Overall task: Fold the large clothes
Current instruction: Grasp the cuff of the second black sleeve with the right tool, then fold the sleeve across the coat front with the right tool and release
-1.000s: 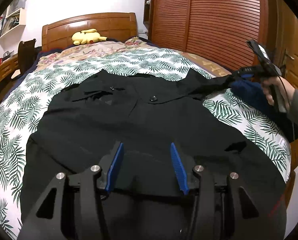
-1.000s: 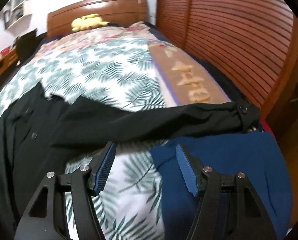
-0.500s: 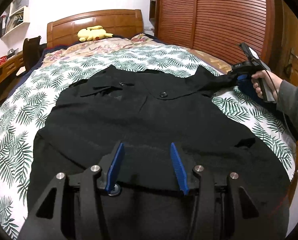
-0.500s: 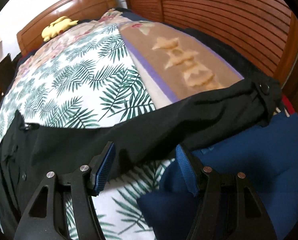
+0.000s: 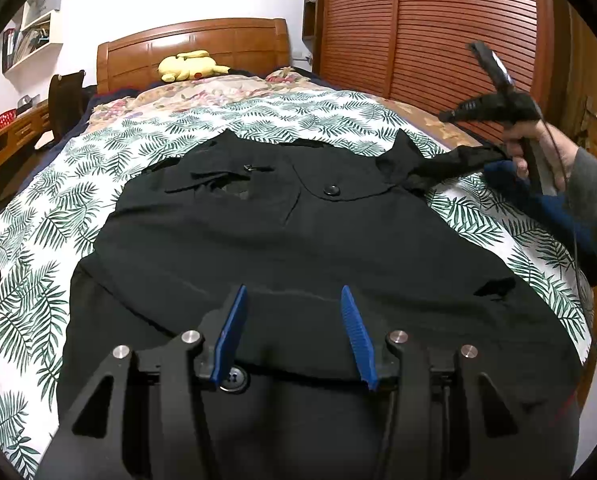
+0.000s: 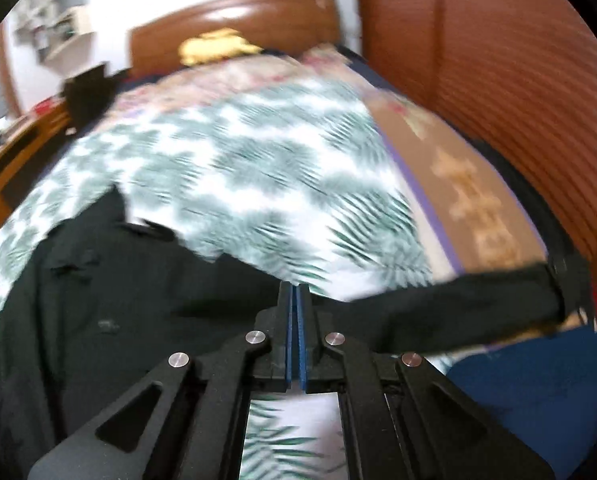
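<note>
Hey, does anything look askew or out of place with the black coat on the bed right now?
Yes: the black coat lies mostly flat, but its sleeve stretches sideways off the leaf-print sheet over a blue garment.

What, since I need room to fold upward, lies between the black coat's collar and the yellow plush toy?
Only bedding, in the left wrist view: leaf-print cover past the black coat, then floral bedding before the yellow plush toy.
</note>
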The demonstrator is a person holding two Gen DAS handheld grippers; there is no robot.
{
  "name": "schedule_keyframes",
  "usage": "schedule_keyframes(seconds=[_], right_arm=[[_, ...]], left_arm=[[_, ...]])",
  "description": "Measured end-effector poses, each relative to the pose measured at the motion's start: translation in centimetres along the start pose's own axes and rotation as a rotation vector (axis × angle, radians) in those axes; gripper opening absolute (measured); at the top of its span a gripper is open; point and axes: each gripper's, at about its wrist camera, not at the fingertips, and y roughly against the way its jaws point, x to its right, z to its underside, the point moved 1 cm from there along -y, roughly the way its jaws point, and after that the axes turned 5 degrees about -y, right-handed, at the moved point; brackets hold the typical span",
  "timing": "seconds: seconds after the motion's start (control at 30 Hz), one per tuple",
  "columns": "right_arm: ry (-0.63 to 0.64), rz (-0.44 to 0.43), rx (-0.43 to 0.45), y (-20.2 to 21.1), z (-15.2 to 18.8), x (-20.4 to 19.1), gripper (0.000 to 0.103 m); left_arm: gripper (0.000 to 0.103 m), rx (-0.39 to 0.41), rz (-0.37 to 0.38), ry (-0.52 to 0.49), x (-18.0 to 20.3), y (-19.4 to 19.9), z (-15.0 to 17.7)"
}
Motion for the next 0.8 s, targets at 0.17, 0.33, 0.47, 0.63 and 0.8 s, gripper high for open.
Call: schedule_keyframes(seconds=[0.17, 0.33, 0.47, 0.63, 0.8], right_arm=[[0.125, -0.021, 0.036, 2.3, -0.2, -5.8, 0.000], [0.036, 0.116, 0.002, 0.7, -0.5, -3.5, 0.030], [-0.047, 0.221, -0.058, -1.8, 0.3, 0.4, 0.068], [-0.215, 0.312, -0.145, -5.2, 1.6, 6.0, 0.066], [-0.209, 0.302, -0.163, -6.7, 2.5, 7.0, 0.002]], left_arm=[[0.048, 0.004, 0.001, 0.001, 0.0, 0.2, 0.0], [0.048, 0.011, 0.000, -0.005, -0.1, 0.7, 0.0], [0.048, 0.017, 0.000, -0.002, -0.4, 1.2, 0.1], [0.048, 0.013, -0.002, 0.006, -0.9, 1.1, 0.1], [0.048, 0.006, -0.011, 0.011, -1.3, 0.9, 0.1]])
